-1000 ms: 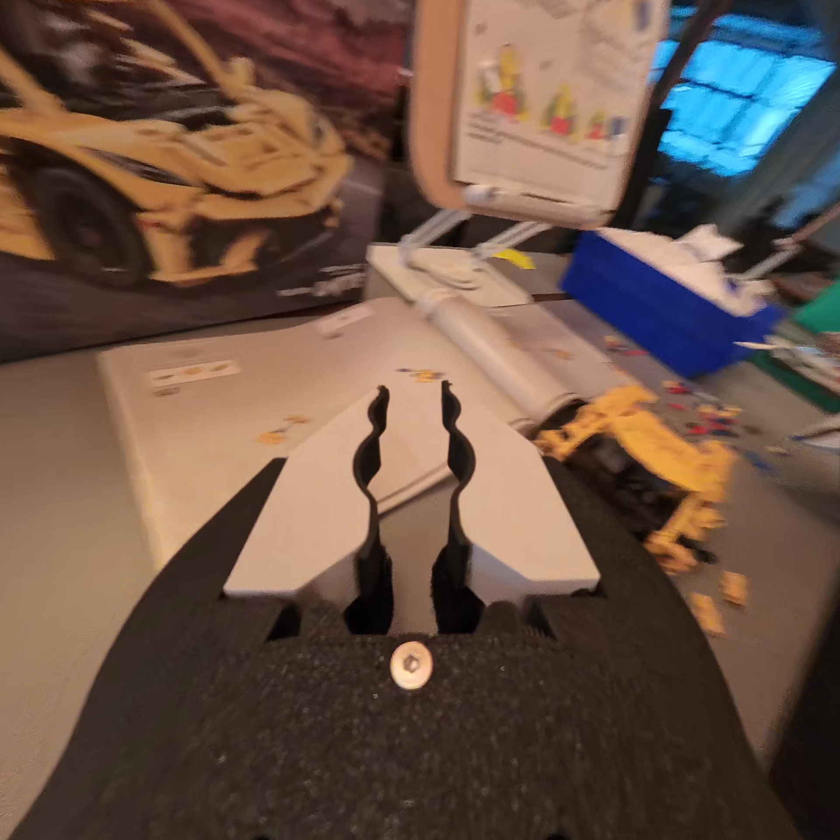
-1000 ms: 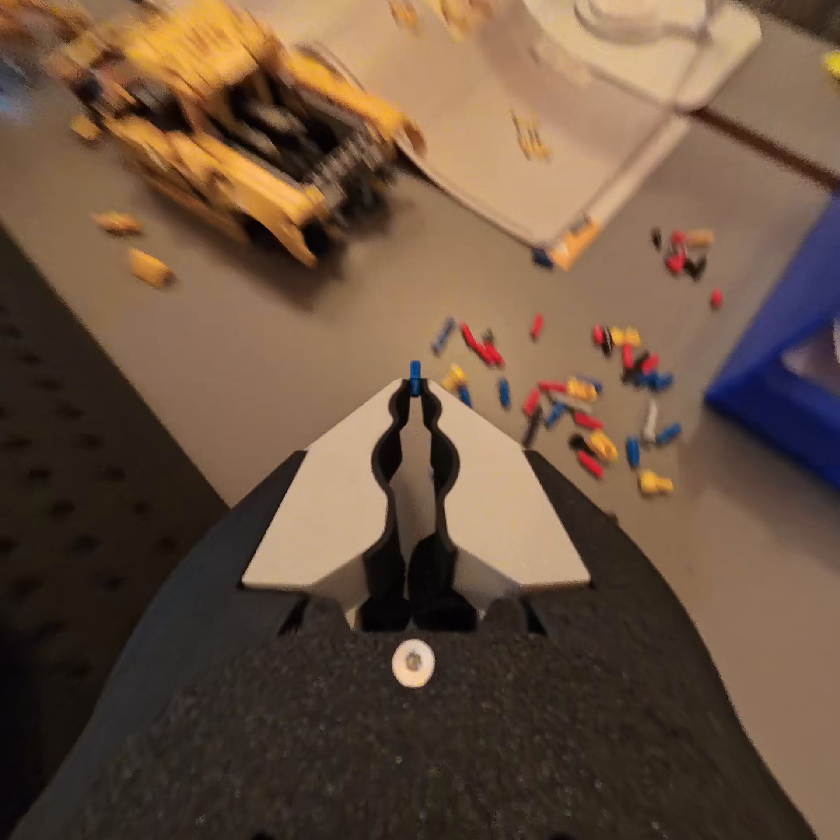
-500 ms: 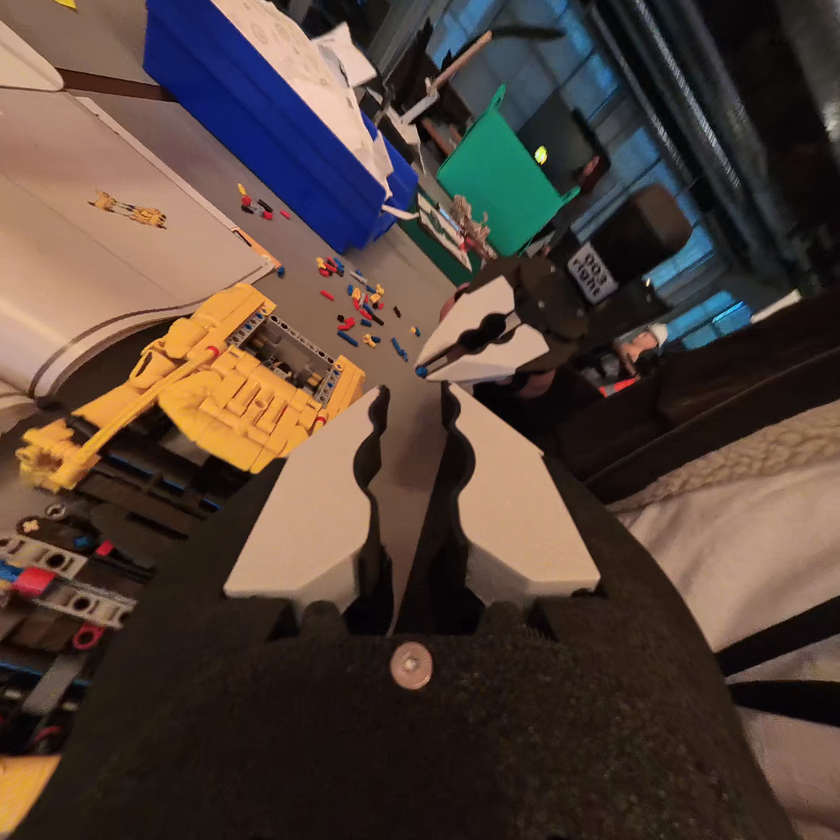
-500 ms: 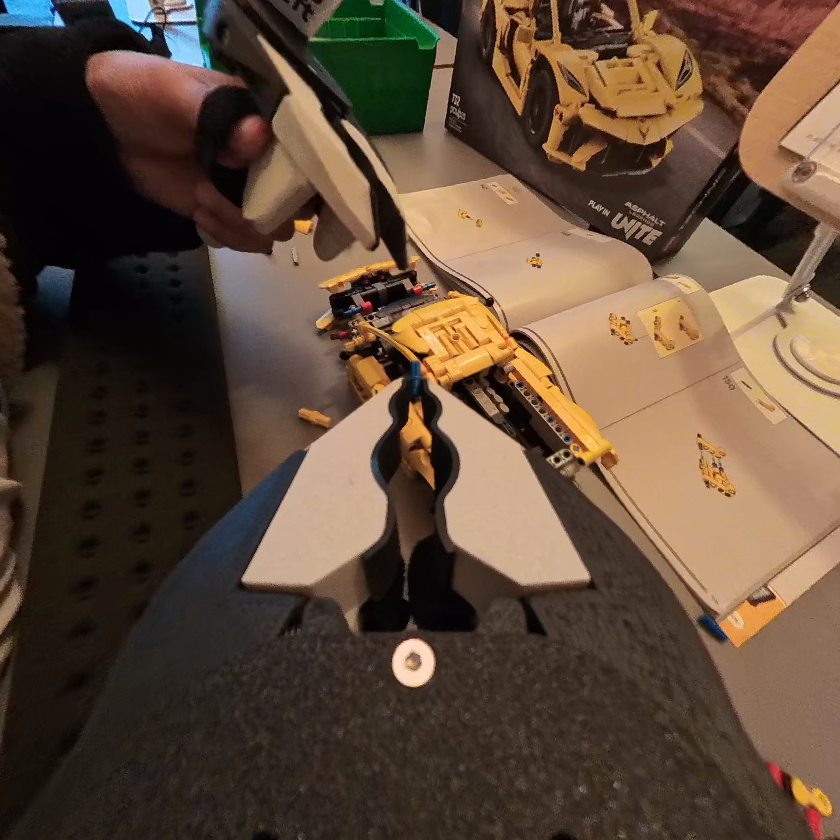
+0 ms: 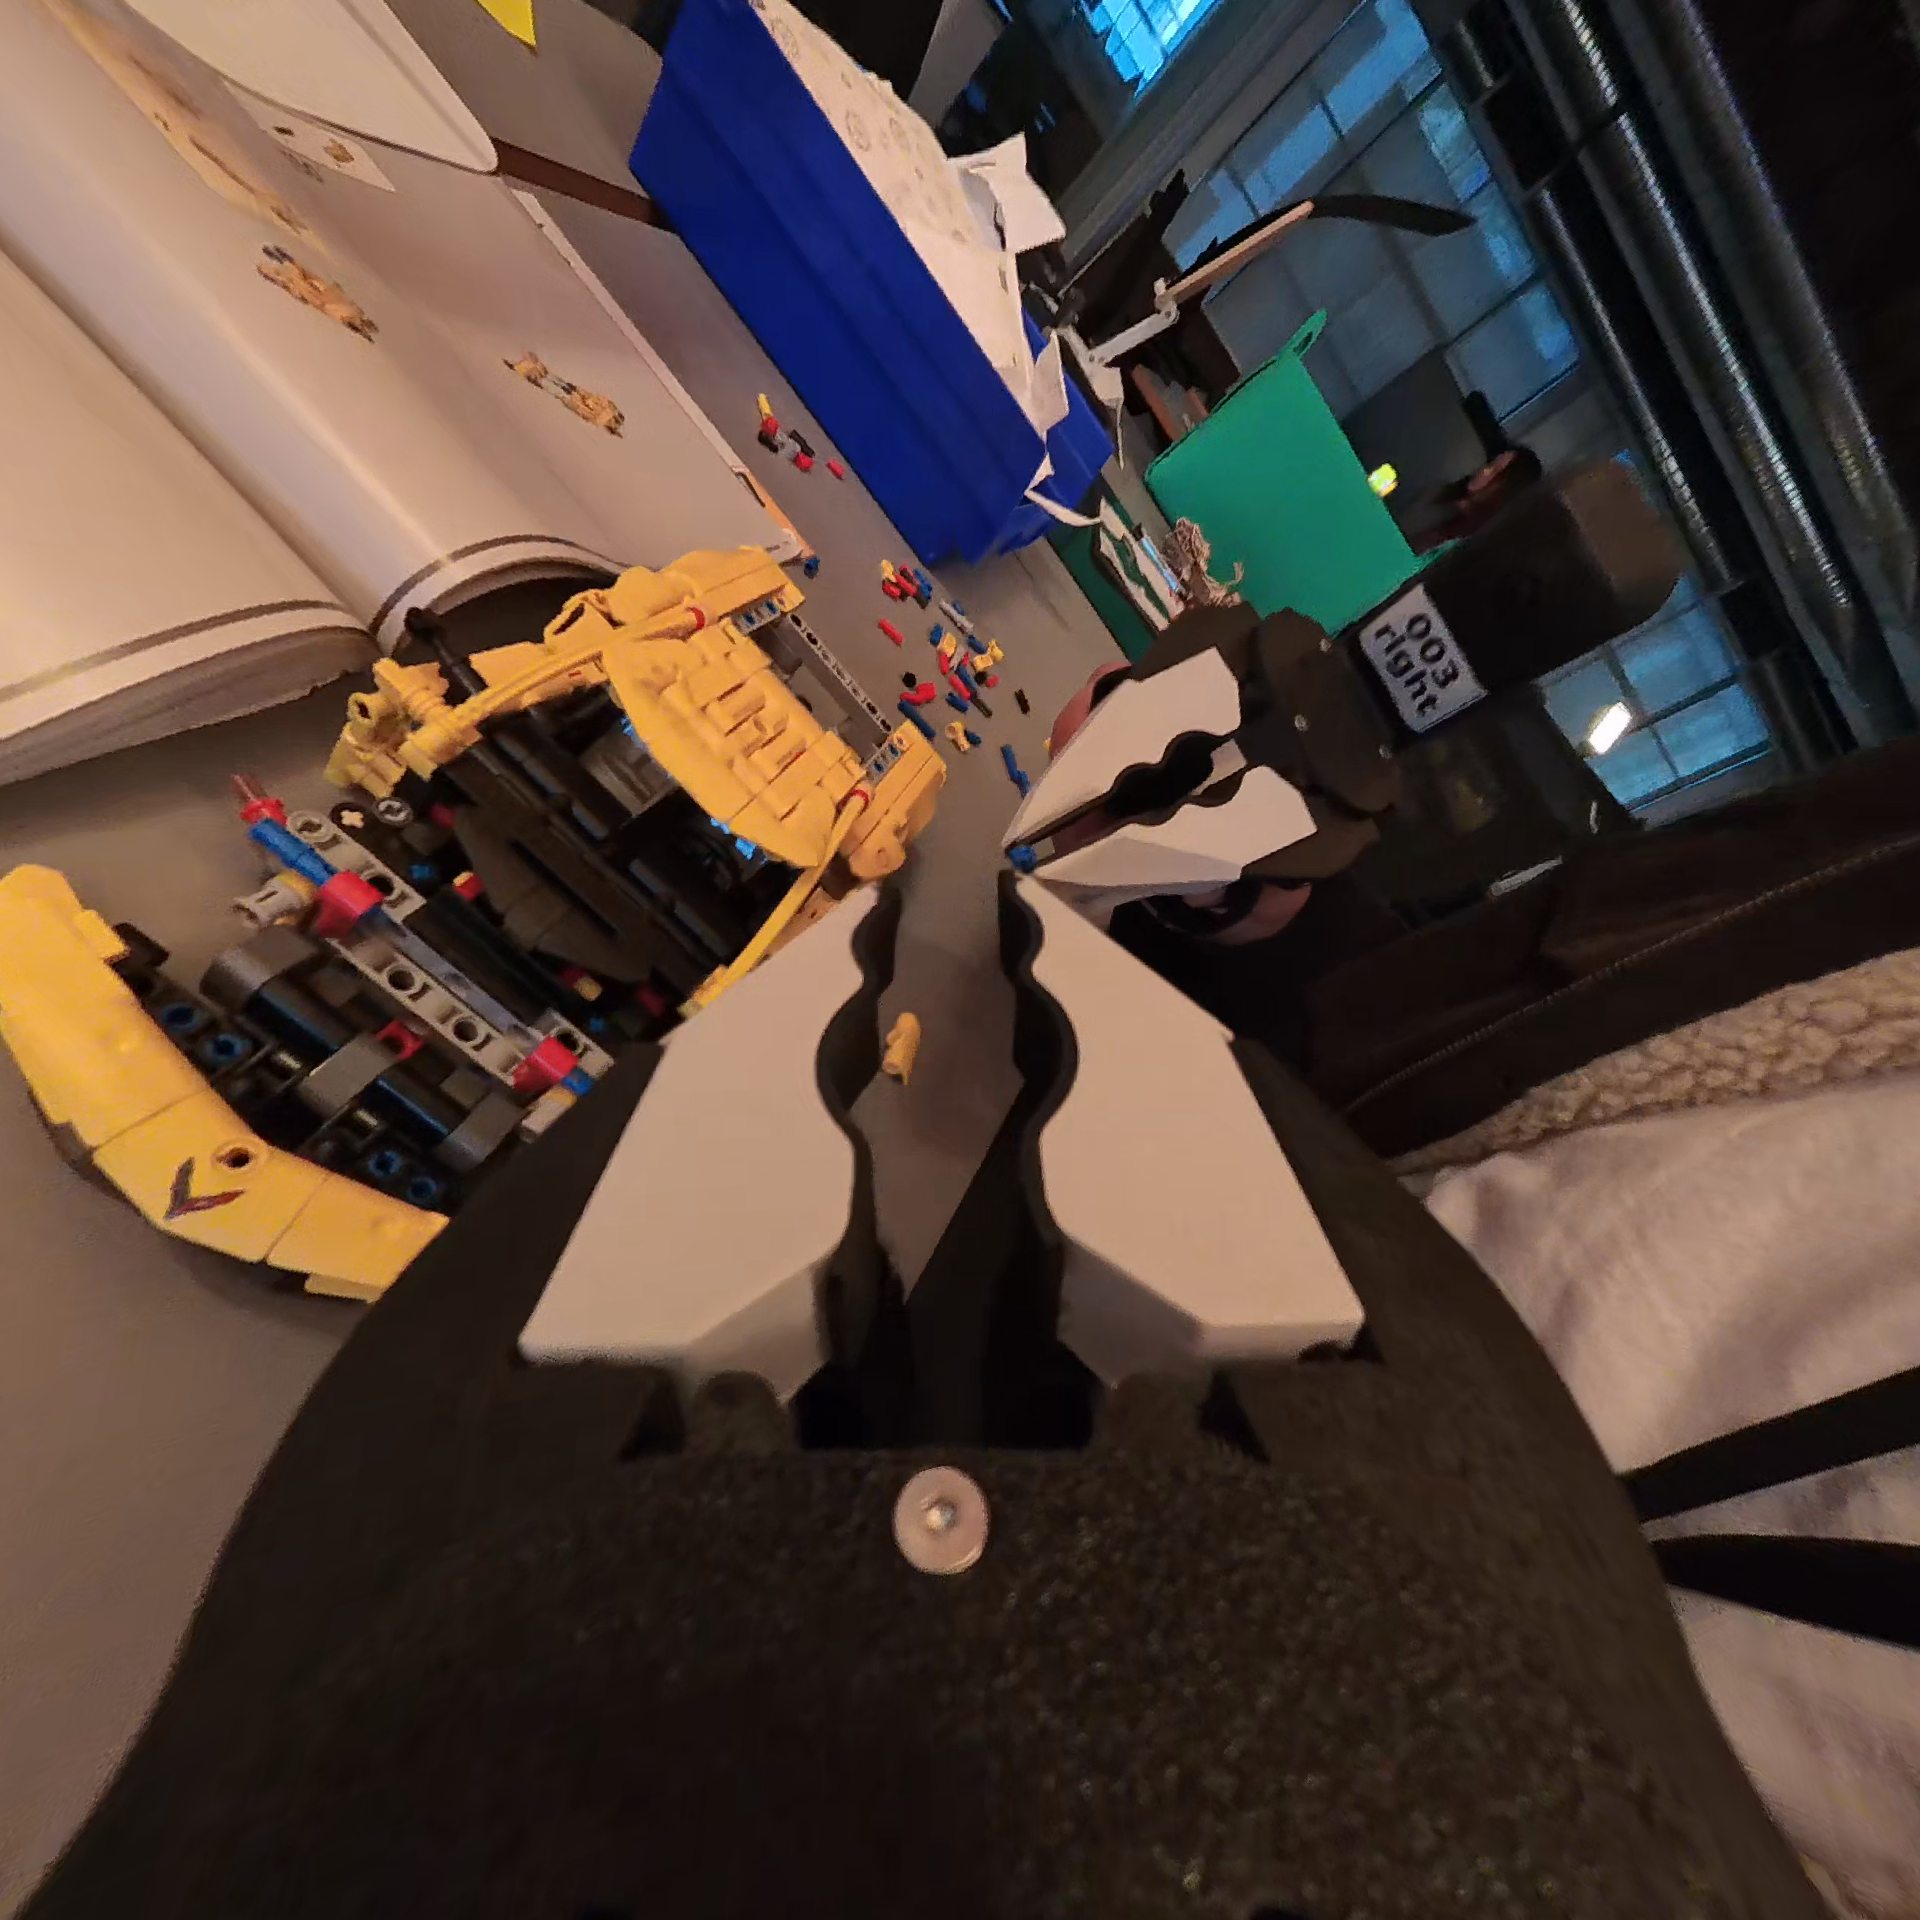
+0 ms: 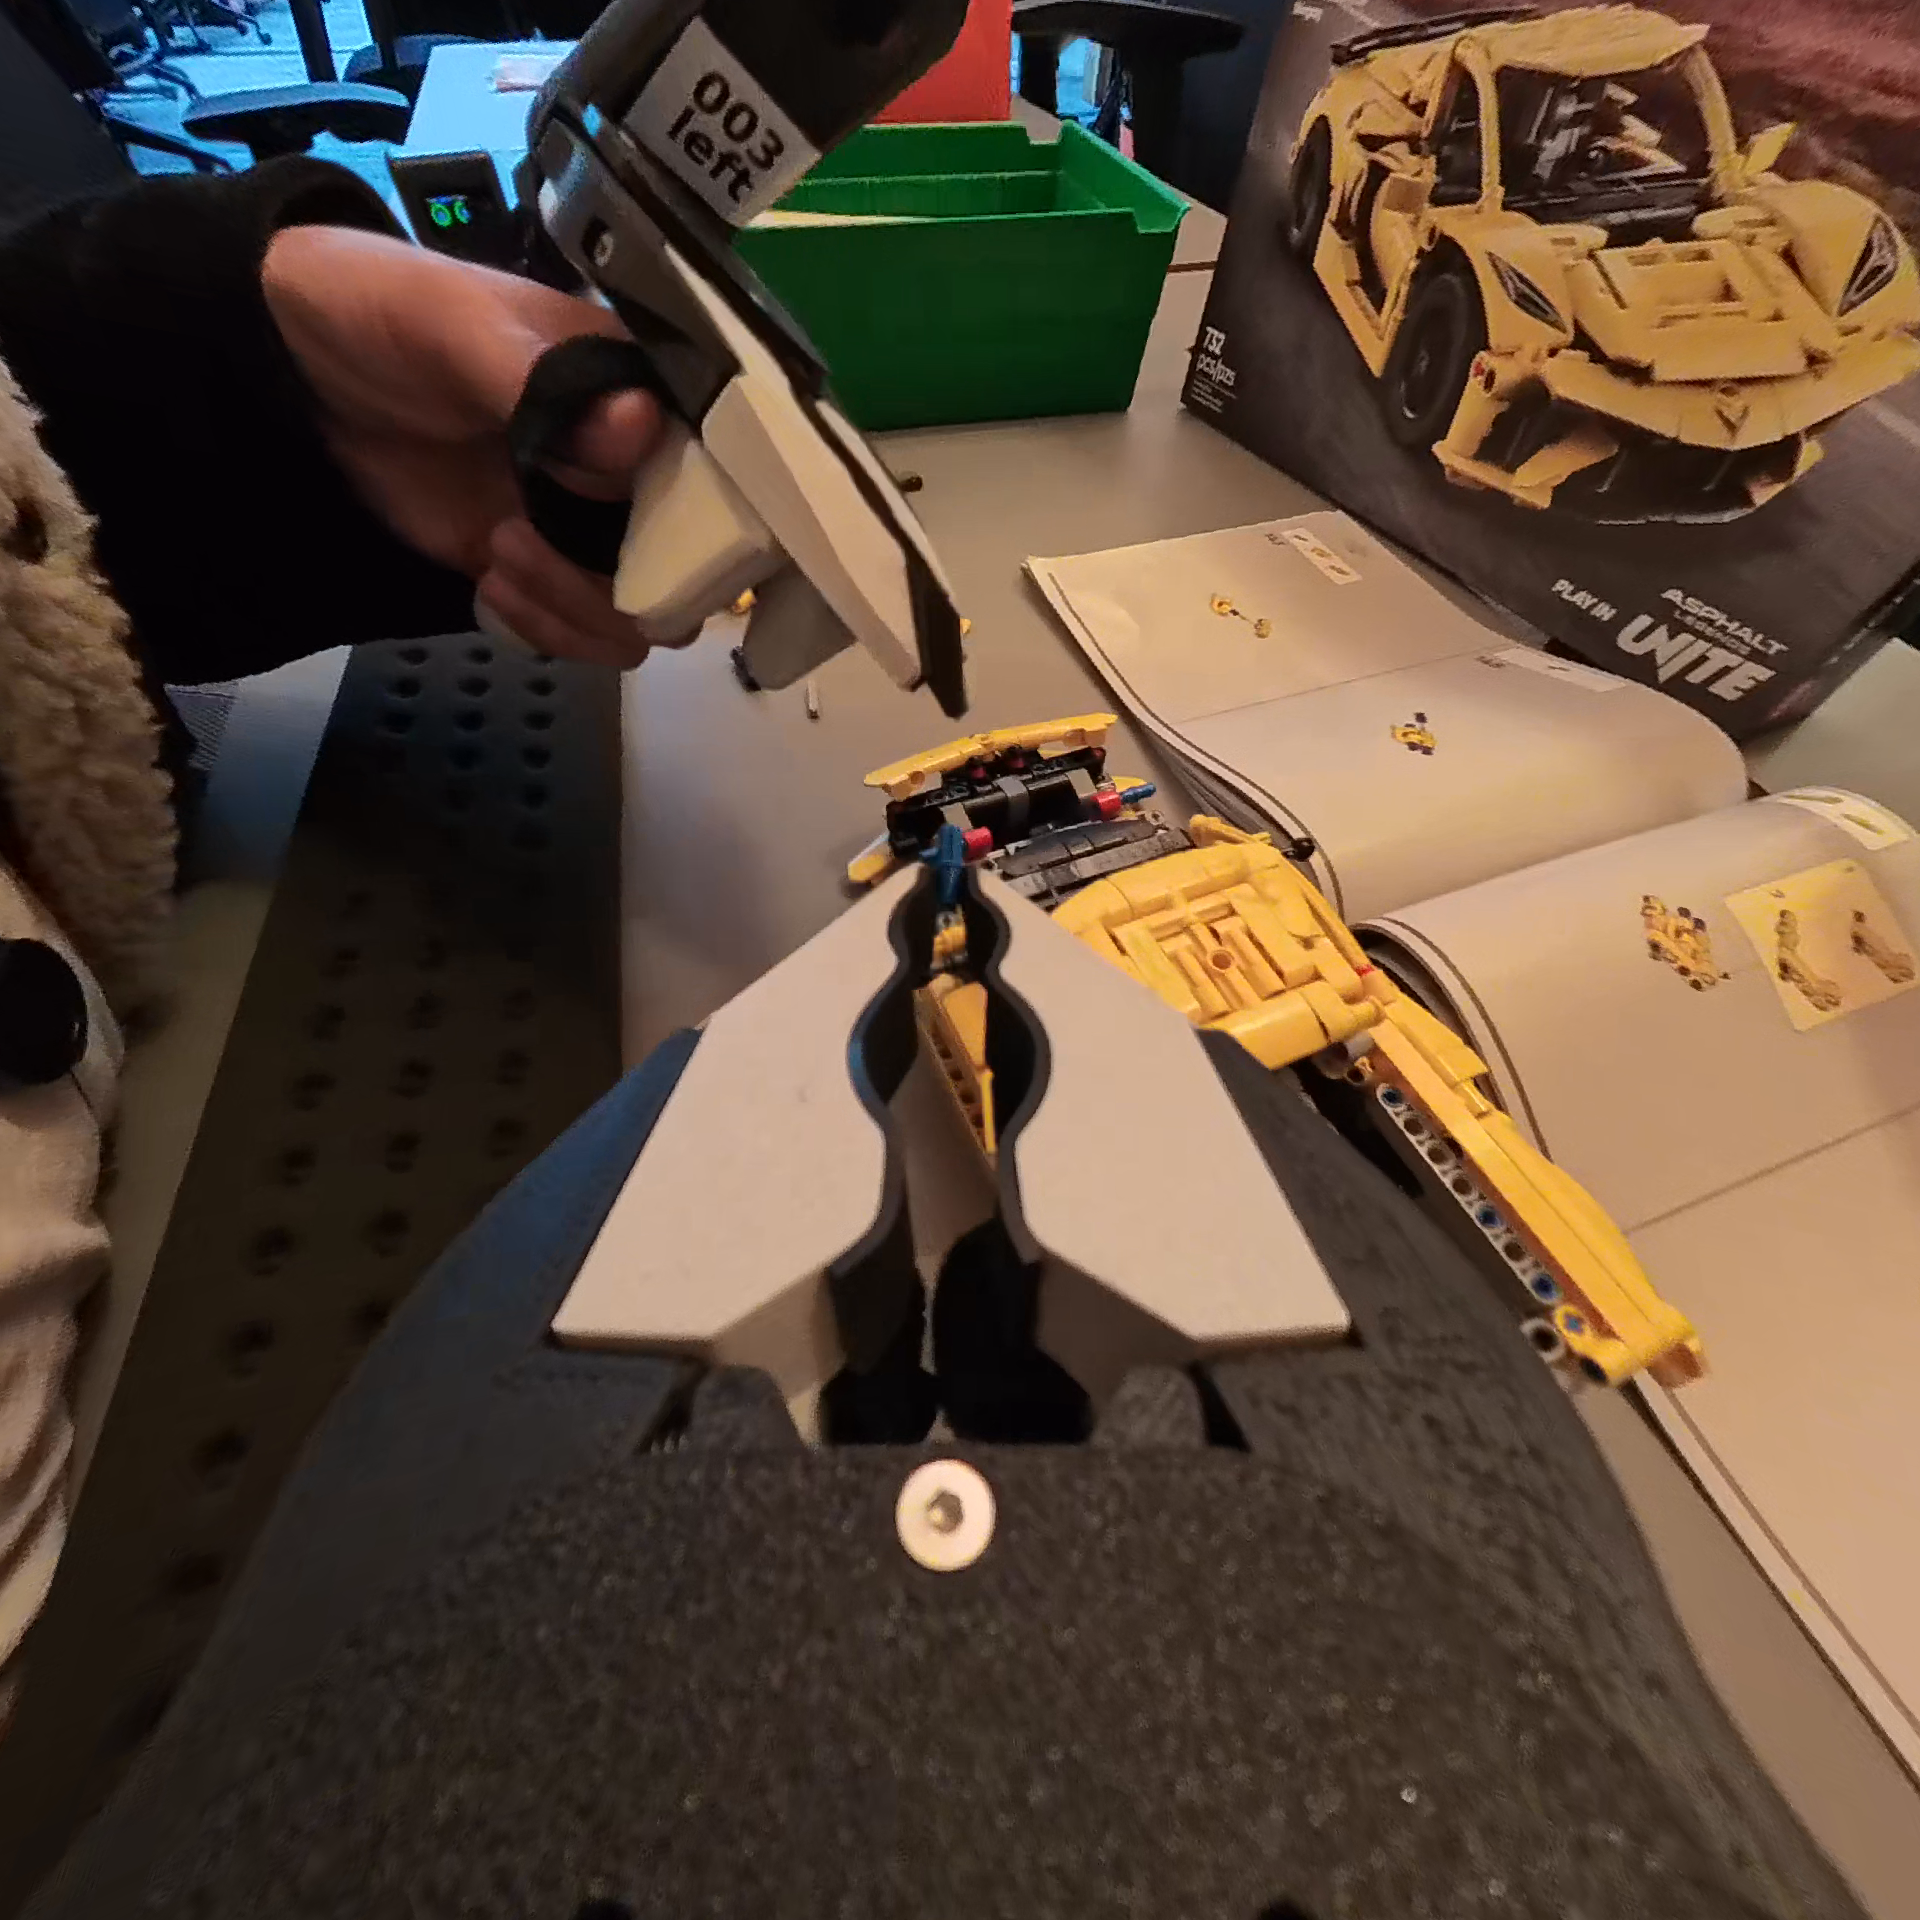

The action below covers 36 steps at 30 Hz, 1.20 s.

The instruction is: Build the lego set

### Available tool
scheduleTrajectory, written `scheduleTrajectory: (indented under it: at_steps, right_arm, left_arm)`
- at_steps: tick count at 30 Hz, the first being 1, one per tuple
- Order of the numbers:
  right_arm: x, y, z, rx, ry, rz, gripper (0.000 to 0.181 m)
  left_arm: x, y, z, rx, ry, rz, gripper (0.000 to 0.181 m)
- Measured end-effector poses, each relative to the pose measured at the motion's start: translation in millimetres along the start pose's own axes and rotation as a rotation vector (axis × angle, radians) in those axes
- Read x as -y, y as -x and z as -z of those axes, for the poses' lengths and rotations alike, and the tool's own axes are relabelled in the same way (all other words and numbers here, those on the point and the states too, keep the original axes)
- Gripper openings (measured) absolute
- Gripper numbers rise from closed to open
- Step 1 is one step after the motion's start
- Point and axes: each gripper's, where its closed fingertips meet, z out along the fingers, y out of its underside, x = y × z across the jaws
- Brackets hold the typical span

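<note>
One yellow lego car, one blue pin in right tongs, one open booklet

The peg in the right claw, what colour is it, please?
Blue peg; the right wrist view shows it best.

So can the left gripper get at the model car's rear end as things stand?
Probably yes. The left gripper hangs open and empty just above the model car's rear, nothing between them. The right gripper, shut on a blue pin, crowds the same spot.
</note>
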Motion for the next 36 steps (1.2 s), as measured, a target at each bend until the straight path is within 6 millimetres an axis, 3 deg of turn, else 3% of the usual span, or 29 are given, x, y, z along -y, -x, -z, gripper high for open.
scheduleTrajectory:
  at_steps: [5,7,10,13,19,25,29,33,36]
  right_arm:
    - [-17,1,-1,0.003,0.090,0.015,0.004]
    - [-44,4,4,0.043,0.208,0.018,0.004]
    - [-87,6,12,0.079,0.389,0.009,0.004]
    - [-106,5,14,0.078,0.451,0.019,0.004]
    - [-118,8,16,0.097,0.496,0.036,0.004]
    - [-125,11,23,0.115,0.482,0.005,0.004]
    - [-121,12,25,0.115,0.458,-0.017,0.015]
    - [-101,25,19,0.168,0.360,-0.013,0.019]
    - [-111,28,10,0.175,0.428,0.060,0.022]
  left_arm:
    - [-18,27,9,0.179,0.109,-0.138,0.024]
    - [-35,41,15,0.267,0.203,-0.229,0.026]
    - [-66,45,12,0.283,0.335,-0.288,0.026]
    - [-91,42,-2,0.279,0.406,-0.321,0.027]
    - [-101,31,-27,0.282,0.431,-0.458,0.027]
    - [-103,15,-41,0.174,0.417,-0.452,0.027]
    - [-98,11,-39,0.152,0.385,-0.425,0.027]
    - [-90,9,-30,0.110,0.327,-0.389,0.026]
    - [-83,2,-25,0.061,0.266,-0.383,0.026]
